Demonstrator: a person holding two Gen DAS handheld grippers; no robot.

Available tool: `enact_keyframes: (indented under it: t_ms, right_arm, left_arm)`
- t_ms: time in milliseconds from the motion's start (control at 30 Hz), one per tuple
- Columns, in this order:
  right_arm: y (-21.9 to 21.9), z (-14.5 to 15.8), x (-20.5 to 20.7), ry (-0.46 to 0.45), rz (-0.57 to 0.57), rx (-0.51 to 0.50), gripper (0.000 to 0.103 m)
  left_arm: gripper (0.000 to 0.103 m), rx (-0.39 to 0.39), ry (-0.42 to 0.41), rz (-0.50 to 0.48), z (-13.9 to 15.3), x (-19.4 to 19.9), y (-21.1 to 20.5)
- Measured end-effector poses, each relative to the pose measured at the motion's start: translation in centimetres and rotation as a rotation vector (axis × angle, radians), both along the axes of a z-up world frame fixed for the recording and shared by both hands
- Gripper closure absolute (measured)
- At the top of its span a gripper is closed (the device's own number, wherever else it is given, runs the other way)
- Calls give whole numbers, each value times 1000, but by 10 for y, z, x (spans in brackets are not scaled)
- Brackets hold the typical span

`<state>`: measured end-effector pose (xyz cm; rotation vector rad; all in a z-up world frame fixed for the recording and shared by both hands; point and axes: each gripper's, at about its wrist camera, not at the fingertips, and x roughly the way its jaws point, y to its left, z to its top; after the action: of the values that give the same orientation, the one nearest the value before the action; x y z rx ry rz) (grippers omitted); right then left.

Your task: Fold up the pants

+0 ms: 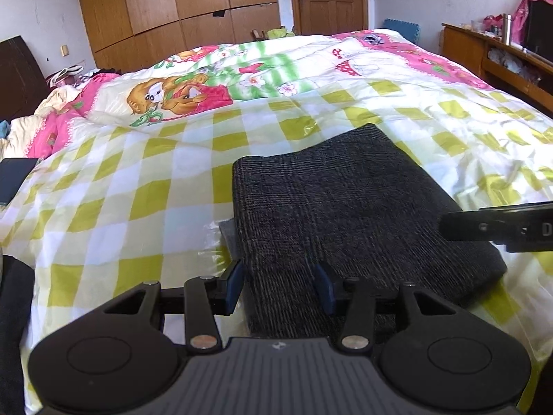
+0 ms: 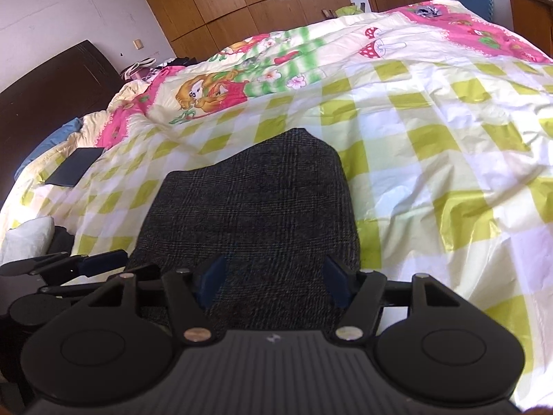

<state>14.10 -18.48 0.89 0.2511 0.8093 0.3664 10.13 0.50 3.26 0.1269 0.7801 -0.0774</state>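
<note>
Left wrist view: the left hand-held gripper [image 1: 280, 287] sits spread wide over the near edge of the folded dark pants [image 1: 345, 207] — nothing pinched. The pants lie on the checkered bed [image 1: 138, 190]; the right hand-held gripper [image 2: 273, 282] is spread too.

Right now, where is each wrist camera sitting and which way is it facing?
Left wrist: sits behind the open left gripper, looking across the folded pants up the bed toward the wardrobe; the right gripper's finger pokes in at right.
Right wrist: sits behind the open right gripper, facing the same way; the left gripper shows at lower left.
Shared: pants, checked bedding, wardrobe.
</note>
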Motion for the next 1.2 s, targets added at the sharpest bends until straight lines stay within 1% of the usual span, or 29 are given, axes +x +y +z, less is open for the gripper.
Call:
enact_keyframes:
  t_ms: [200, 333, 667, 833, 1000, 1200]
  right_arm:
    - [5, 8, -14, -15, 8, -14, 39]
    - [5, 12, -21, -20, 2, -15, 39]
    - [13, 16, -34, -31, 15, -26, 39]
    - [15, 18, -40, -37, 20, -24, 39]
    - [14, 19, -44, -38, 17, -27, 38]
    - [12, 17, -43, -33, 12, -35, 38]
  left_arm:
    - [43, -14, -14, -1, 6, -11, -5]
    - [39, -20, -28, 6, 9, -17, -5]
    - [37, -18, -46, 17, 12, -29, -5]
    - [28, -7, -55, 20, 12, -35, -8]
    - [27, -16, -55, 22, 13, -39, -9]
    - [26, -7, -57, 22, 12, -42, -10]
